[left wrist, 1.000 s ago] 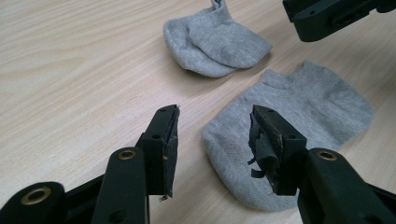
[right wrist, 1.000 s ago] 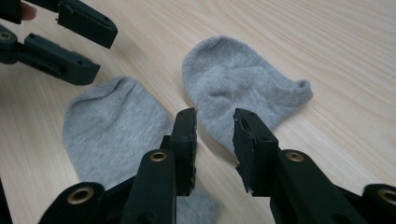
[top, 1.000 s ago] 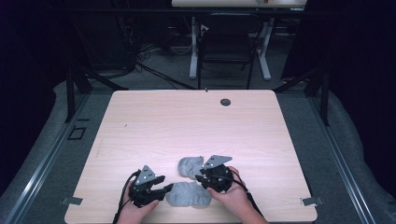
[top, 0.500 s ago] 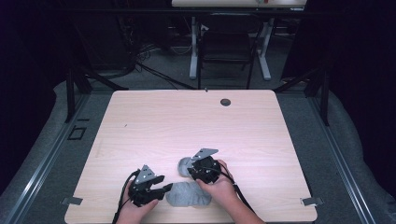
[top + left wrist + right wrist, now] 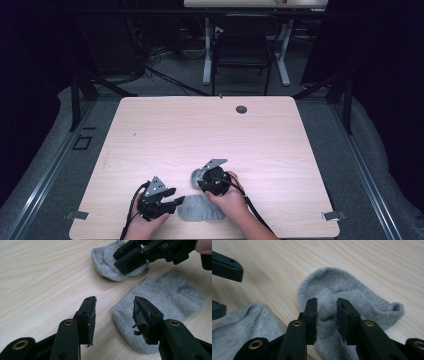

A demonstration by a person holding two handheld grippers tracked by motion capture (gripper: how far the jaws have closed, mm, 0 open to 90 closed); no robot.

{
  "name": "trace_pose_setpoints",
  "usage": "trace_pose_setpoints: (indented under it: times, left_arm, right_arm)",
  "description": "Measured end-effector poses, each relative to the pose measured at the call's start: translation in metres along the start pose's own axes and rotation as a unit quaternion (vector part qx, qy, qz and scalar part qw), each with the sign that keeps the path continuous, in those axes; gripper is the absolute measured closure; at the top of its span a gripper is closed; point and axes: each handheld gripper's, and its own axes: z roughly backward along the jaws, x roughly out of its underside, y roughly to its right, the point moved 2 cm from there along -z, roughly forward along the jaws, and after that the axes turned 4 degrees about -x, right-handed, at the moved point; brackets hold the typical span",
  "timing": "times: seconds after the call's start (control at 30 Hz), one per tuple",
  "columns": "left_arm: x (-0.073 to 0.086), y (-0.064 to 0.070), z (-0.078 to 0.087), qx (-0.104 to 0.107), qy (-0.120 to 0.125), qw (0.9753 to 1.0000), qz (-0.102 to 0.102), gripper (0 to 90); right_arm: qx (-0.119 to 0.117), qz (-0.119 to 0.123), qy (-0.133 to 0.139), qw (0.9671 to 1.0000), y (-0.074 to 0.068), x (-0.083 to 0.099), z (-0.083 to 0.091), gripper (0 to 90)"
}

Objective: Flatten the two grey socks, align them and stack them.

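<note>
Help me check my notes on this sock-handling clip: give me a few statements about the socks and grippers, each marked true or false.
1. Two grey socks lie on the table. True: the far sock and the near sock.
2. The right gripper has its jaws apart over the far sock. True.
3. The left gripper is clamped shut on the near sock. False: it is open.
4. The socks are stacked. False: they lie side by side.
</note>
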Motion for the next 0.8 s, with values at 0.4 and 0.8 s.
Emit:
trace_pose_setpoints:
  times: [0.4, 0.8]
  left_arm:
    - [0.0, -0.001, 0.0, -0.003, 0.0, 1.0, -0.001, 53.4]
    - [-0.009, -0.005, -0.006, -0.007, 0.003, 1.0, 0.001, 53.0]
  right_arm:
    - [0.009, 0.003, 0.0, 1.0, -0.002, 0.0, -0.002, 85.9]
    - [0.002, -0.006, 0.039, 0.9992, -0.003, -0.005, 0.017, 87.0]
